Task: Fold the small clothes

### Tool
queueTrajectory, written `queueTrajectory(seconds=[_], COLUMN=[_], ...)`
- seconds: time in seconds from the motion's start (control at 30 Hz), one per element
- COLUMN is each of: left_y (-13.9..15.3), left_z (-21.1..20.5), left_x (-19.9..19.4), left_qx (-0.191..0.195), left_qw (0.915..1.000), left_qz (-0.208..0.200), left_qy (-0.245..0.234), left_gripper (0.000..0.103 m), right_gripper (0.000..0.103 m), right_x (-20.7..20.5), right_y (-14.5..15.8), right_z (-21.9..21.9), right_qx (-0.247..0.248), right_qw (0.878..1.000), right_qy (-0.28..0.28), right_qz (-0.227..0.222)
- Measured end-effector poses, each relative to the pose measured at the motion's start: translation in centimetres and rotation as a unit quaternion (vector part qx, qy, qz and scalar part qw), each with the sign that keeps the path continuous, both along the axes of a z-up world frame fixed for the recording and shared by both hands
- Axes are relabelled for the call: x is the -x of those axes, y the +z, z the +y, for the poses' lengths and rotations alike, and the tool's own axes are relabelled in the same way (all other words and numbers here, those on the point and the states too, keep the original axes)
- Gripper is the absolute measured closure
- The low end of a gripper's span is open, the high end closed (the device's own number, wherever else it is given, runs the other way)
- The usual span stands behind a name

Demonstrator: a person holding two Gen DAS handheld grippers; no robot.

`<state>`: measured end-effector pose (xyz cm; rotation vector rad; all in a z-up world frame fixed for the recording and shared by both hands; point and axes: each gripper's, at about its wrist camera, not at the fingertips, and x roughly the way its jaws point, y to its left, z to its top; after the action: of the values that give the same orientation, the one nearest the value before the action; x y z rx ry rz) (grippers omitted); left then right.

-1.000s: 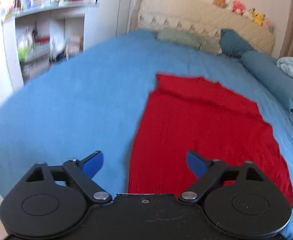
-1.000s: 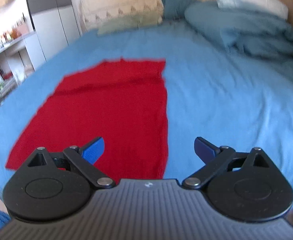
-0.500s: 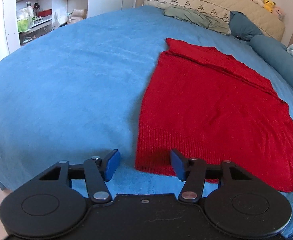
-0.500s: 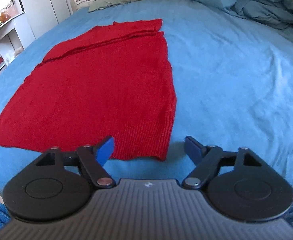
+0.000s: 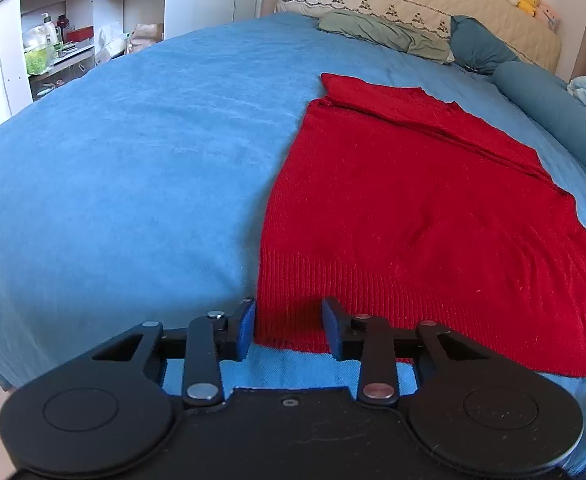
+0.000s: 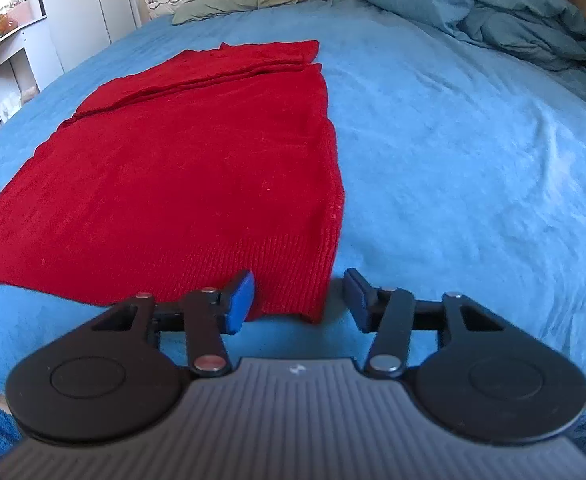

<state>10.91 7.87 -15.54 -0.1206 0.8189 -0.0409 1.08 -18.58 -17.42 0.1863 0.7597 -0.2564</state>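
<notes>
A red knit sweater (image 5: 409,216) lies flat on the blue bedspread (image 5: 133,160), its sleeves folded in at the far end and its ribbed hem nearest me. My left gripper (image 5: 289,328) is open, its blue-padded jaws standing either side of the hem's near left corner. The sweater also shows in the right wrist view (image 6: 189,168). My right gripper (image 6: 299,300) is open, its jaws standing either side of the hem's near right corner. Neither gripper holds the cloth.
Pillows (image 5: 385,36) and a cream headboard (image 5: 413,0) with plush toys stand at the far end. A bundled blue duvet (image 6: 493,16) lies at the far right. White shelves (image 5: 53,40) stand left of the bed. The near bed edge is just below the grippers.
Both grippers have come down and forward to the sweater's near hem corners. Their jaws have narrowed from wide open, the left more than the right.
</notes>
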Motion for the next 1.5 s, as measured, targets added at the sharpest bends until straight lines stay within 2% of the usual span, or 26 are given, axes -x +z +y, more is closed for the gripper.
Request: queueTrajectory(seconds=[0.1, 0.17, 0.27, 0.4, 0.5, 0.67, 0.8, 0.9, 1.03, 1.17, 1.27, 1.37, 1.43, 1.5], left_y=[0.0, 0.0, 0.1, 1.2, 3.2, 7.6, 11.6, 14.1, 16.0, 15.7, 13.4, 9.6, 7.1, 5.6], left_z=[0.0, 0.1, 0.0, 0.1, 0.4, 0.5, 0.1, -0.7, -1.4, -2.8, -4.5, -6.3, -6.8, -7.5], left_x=[0.0, -0.1, -0.1, 0.2, 0.3, -0.7, -3.8, -7.9, -15.7, -24.4, -31.6, -38.0, -40.7, -42.6], left_qx=[0.001, 0.002, 0.0, 0.002, 0.012, 0.028, 0.042, 0.045, 0.065, 0.077, 0.076, 0.071, 0.077, 0.066], left_qw=[1.0, 1.0, 1.0, 1.0, 0.9995, 0.9974, 0.9929, 0.9886, 0.9846, 0.9832, 0.984, 0.9871, 0.9877, 0.9892], left_qz=[0.002, 0.004, 0.002, -0.006, -0.025, -0.064, -0.109, -0.142, -0.157, -0.151, -0.142, -0.117, -0.102, -0.096], left_qy=[0.0, 0.0, 0.0, 0.007, 0.014, 0.019, 0.021, 0.024, 0.042, 0.068, 0.077, 0.084, 0.09, 0.088], left_gripper=[0.082, 0.095, 0.096, 0.097, 0.097, 0.098, 0.098, 0.099, 0.099, 0.099, 0.099, 0.099, 0.099, 0.099], right_gripper=[0.056, 0.07, 0.079, 0.081, 0.081, 0.081, 0.081, 0.083, 0.083, 0.083, 0.083, 0.083, 0.083, 0.083], right_x=[-0.1, -0.2, -0.3, -0.4, -0.3, -0.9, -3.5, -7.0, -14.3, -22.9, -29.9, -36.7, -40.3, -42.6], right_y=[0.0, 0.0, 0.2, 0.9, 2.4, 6.3, 10.4, 13.2, 16.3, 16.5, 14.6, 10.7, 7.6, 5.2], right_z=[0.2, 0.1, -0.2, -0.6, -0.9, -1.6, -2.6, -3.9, -6.8, -10.1, -11.9, -13.1, -14.0, -14.5], right_qx=[0.0, -0.003, -0.008, -0.02, -0.024, -0.043, -0.051, -0.059, -0.072, -0.087, -0.07, -0.056, -0.054, -0.046], right_qw=[1.0, 1.0, 1.0, 1.0, 0.999, 0.996, 0.992, 0.987, 0.981, 0.978, 0.981, 0.986, 0.988, 0.99], right_qy=[0.006, 0.009, 0.009, 0.005, 0.007, 0.012, 0.018, 0.015, 0.002, -0.015, -0.019, -0.018, -0.018, -0.017], right_qz=[-0.002, -0.005, -0.008, -0.015, -0.03, -0.072, -0.116, -0.147, -0.179, -0.187, -0.179, -0.159, -0.146, -0.129])
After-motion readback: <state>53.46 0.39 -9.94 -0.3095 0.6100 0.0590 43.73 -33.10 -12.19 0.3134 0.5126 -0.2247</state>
